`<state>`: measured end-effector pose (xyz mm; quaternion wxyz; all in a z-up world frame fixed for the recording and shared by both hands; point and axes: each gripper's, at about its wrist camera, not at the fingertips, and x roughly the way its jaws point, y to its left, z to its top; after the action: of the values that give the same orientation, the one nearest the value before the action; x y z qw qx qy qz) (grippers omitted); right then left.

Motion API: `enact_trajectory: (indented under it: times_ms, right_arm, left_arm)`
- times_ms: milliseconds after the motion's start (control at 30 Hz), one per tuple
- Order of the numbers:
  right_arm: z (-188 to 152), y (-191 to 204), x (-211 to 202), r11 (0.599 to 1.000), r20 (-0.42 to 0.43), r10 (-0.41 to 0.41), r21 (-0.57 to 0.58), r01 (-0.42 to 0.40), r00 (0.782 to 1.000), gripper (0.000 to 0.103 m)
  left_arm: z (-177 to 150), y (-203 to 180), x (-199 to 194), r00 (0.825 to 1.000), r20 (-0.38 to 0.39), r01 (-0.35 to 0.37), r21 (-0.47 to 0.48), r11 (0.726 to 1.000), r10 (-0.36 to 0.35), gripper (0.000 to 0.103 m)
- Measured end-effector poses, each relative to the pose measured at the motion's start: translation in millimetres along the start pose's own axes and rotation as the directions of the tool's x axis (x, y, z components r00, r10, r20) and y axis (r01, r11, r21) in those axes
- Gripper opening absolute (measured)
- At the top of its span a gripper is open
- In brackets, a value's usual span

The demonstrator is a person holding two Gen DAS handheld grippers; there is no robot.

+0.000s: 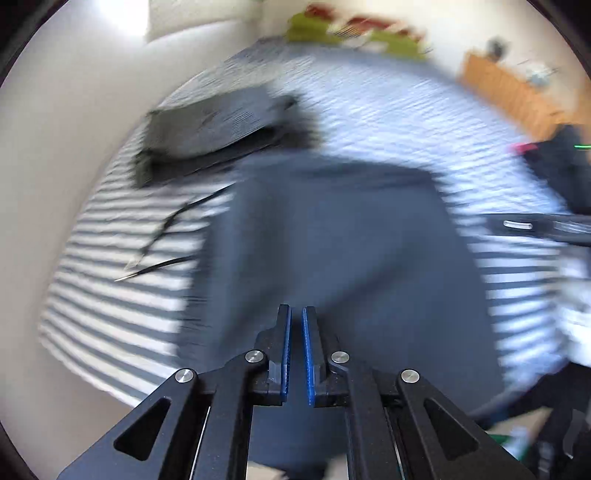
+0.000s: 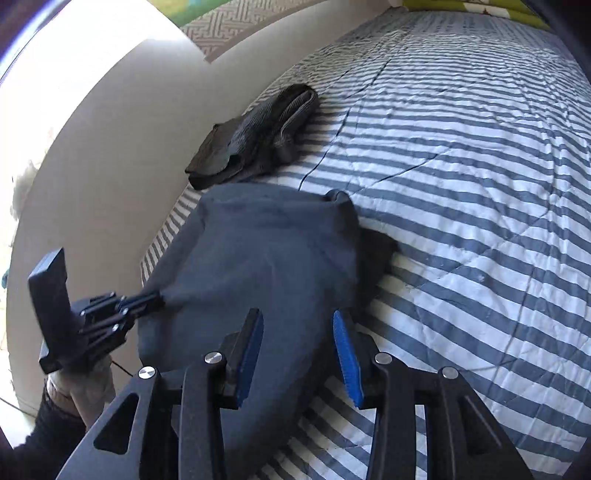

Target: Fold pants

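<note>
Striped blue-and-white bedding (image 1: 369, 110) fills the blurred left wrist view, with the dark slate pants (image 1: 332, 240) spread flat across it and a darker folded garment (image 1: 214, 125) beyond. Left gripper (image 1: 296, 314) jaws stand nearly together with nothing seen between them there. From the right wrist view, the pants (image 2: 258, 251) lie smooth near the bed's edge, one side pulled taut where the left gripper (image 2: 159, 295) pinches it. Right gripper (image 2: 298, 321) jaws stand apart over the cloth.

Left wrist view motion-blurred throughout; pants (image 1: 332, 240) cut off at bottom edge; shelf items (image 1: 354, 29) beyond the bed's far edge unreadable
</note>
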<state>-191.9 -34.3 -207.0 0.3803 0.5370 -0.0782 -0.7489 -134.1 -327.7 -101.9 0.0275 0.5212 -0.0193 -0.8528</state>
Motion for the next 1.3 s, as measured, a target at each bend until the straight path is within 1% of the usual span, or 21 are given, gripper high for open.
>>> enact_trajectory:
  times_ms: [67, 100, 167, 200, 300, 367, 433, 500, 533, 600, 667, 733, 833, 867, 900, 933, 1000, 1100, 1133, 1200, 1300]
  right_arm:
    - [14, -6, 14, 1.0, 0.005, -0.007, 0.012, 0.007, 1.0, 0.037]
    - [29, -14, 24, 0.999, 0.019, -0.041, 0.03, 0.04, 0.999, 0.037]
    - [55, -35, 35, 0.982, 0.046, -0.177, 0.082, 0.172, 0.983, 0.037]
    - [62, -43, 35, 0.974, 0.051, -0.201, 0.113, 0.194, 0.978, 0.036]
    - [68, -53, 12, 0.982, 0.108, -0.086, 0.179, 0.065, 0.991, 0.036]
    - [62, -50, -3, 0.984, 0.138, -0.059, 0.172, 0.034, 0.989, 0.036]
    - [54, -54, -6, 0.982, 0.127, -0.012, 0.188, -0.012, 0.992, 0.036]
    - [48, -58, 2, 0.98, 0.09, 0.009, 0.198, -0.026, 0.996, 0.036]
    - [46, -60, 8, 0.98, 0.067, -0.025, 0.198, 0.011, 0.997, 0.035]
    - [43, -62, 16, 0.975, 0.031, -0.125, 0.19, 0.117, 0.992, 0.034]
    - [41, -70, 25, 0.972, 0.012, -0.145, 0.188, 0.14, 0.989, 0.034]
    - [40, -71, 30, 0.98, -0.004, -0.099, 0.172, 0.098, 0.995, 0.034]
    - [39, -49, 35, 0.992, -0.009, -0.114, 0.057, 0.114, 0.993, 0.034]
    - [38, -41, 38, 0.991, -0.004, -0.132, 0.022, 0.132, 0.991, 0.03]
    - [38, -36, 40, 0.991, -0.01, -0.134, 0.005, 0.134, 0.991, 0.01]
    - [39, -33, 42, 0.991, -0.021, -0.133, 0.0, 0.133, 0.991, 0.004]
    - [39, -37, 34, 0.992, 0.023, -0.123, 0.035, 0.122, 0.992, 0.003]
    - [32, -93, 31, 0.956, 0.025, -0.066, 0.287, 0.056, 0.998, 0.003]
    - [28, -100, 29, 0.947, 0.03, -0.059, 0.317, 0.047, 0.998, 0.002]
    - [27, -92, 20, 0.958, 0.051, -0.106, 0.274, 0.089, 0.993, 0.006]
    - [31, -67, 6, 0.979, 0.104, -0.103, 0.187, 0.082, 0.989, 0.006]
  left_arm:
    - [-3, 10, 17, 0.999, -0.039, -0.032, -0.016, 0.999, 0.032, 0.006]
    - [-5, 18, 19, 0.999, -0.04, -0.036, -0.038, 0.999, 0.034, 0.006]
    - [-3, 18, 18, 0.999, -0.031, -0.044, -0.06, 0.997, 0.042, 0.006]
    - [-1, 20, 11, 0.998, -0.017, -0.055, -0.067, 0.996, 0.054, 0.006]
    - [7, 17, -11, 0.999, 0.033, -0.032, -0.065, 0.997, 0.034, 0.006]
    - [23, 10, -25, 0.998, 0.07, 0.005, -0.031, 0.999, -0.003, 0.006]
    - [44, 0, -25, 0.994, 0.086, 0.062, -0.001, 0.998, -0.062, 0.006]
    - [68, -14, -7, 0.989, 0.061, 0.134, 0.024, 0.991, -0.136, 0.006]
    - [78, -20, 4, 0.989, 0.047, 0.136, 0.036, 0.99, -0.138, 0.006]
    - [91, -28, 25, 0.995, 0.025, 0.094, 0.056, 0.994, -0.096, 0.006]
    - [100, -28, 46, 0.999, 0.003, 0.038, 0.067, 0.997, -0.038, 0.006]
    - [104, -22, 61, 0.999, -0.03, 0.015, 0.053, 0.998, -0.013, 0.006]
    - [100, -7, 75, 0.998, -0.054, 0.016, 0.006, 1.0, -0.015, 0.006]
    - [100, -1, 80, 0.998, -0.053, 0.017, 0.001, 1.0, -0.016, 0.007]
    - [99, -1, 81, 0.998, -0.052, 0.019, -0.002, 1.0, -0.019, 0.007]
    - [99, 0, 82, 0.999, -0.05, 0.022, -0.002, 1.0, -0.022, 0.007]
    - [100, -2, 87, 0.999, -0.049, 0.005, 0.017, 1.0, -0.004, 0.008]
    - [100, -5, 90, 0.999, -0.045, 0.005, 0.035, 0.999, -0.003, 0.008]
    - [101, -5, 88, 0.999, -0.041, 0.006, 0.036, 0.999, -0.004, 0.008]
    - [103, -2, 83, 1.0, -0.015, 0.002, 0.024, 1.0, -0.002, 0.008]
    - [109, 3, 71, 0.999, 0.032, 0.025, 0.007, 1.0, -0.025, 0.008]
